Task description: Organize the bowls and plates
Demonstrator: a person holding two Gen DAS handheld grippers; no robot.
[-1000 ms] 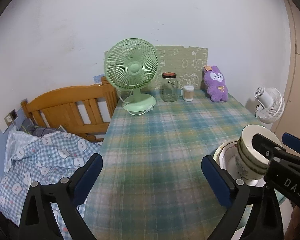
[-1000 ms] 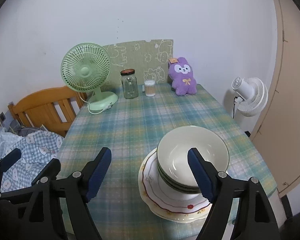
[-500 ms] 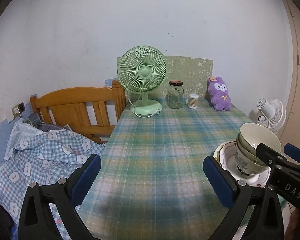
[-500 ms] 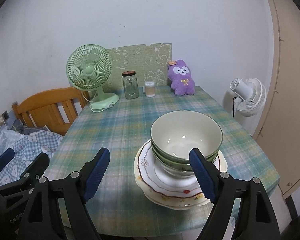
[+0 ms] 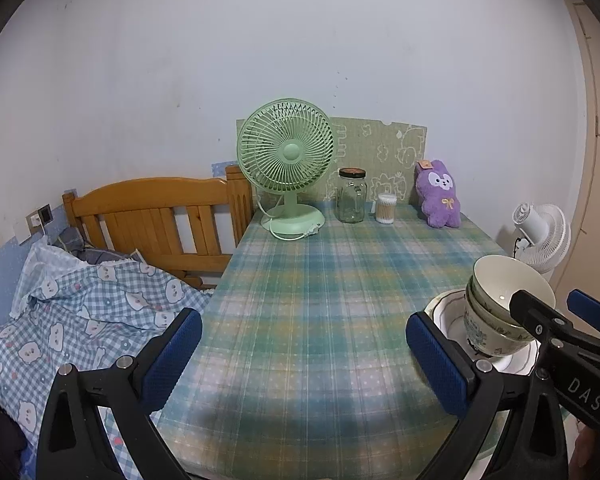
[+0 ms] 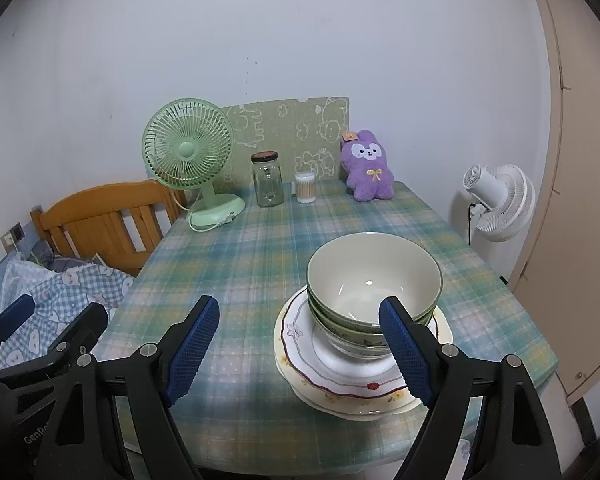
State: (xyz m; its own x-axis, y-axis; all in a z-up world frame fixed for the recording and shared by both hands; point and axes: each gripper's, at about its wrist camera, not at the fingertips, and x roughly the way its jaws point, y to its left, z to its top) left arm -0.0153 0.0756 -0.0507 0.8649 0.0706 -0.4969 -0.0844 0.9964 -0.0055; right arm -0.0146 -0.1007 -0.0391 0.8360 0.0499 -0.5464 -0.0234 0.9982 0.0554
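A: Both the left gripper (image 5: pixel 300 360) and the right gripper (image 6: pixel 300 344) gape wide, holding nothing; the green-rimmed ceramic bowls (image 6: pixel 374 280) sit nested on the floral-edged white plates (image 6: pixel 340 376), near the table's right front edge.

B: The stack looks top-heavy; I'd say a careless nudge could tip it off the checked tablecloth (image 6: pixel 260 248).

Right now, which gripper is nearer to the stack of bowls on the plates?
The right. The right gripper is open just in front of the stack of bowls, one fingertip overlapping it. The left gripper is open farther to the left, over bare tablecloth.
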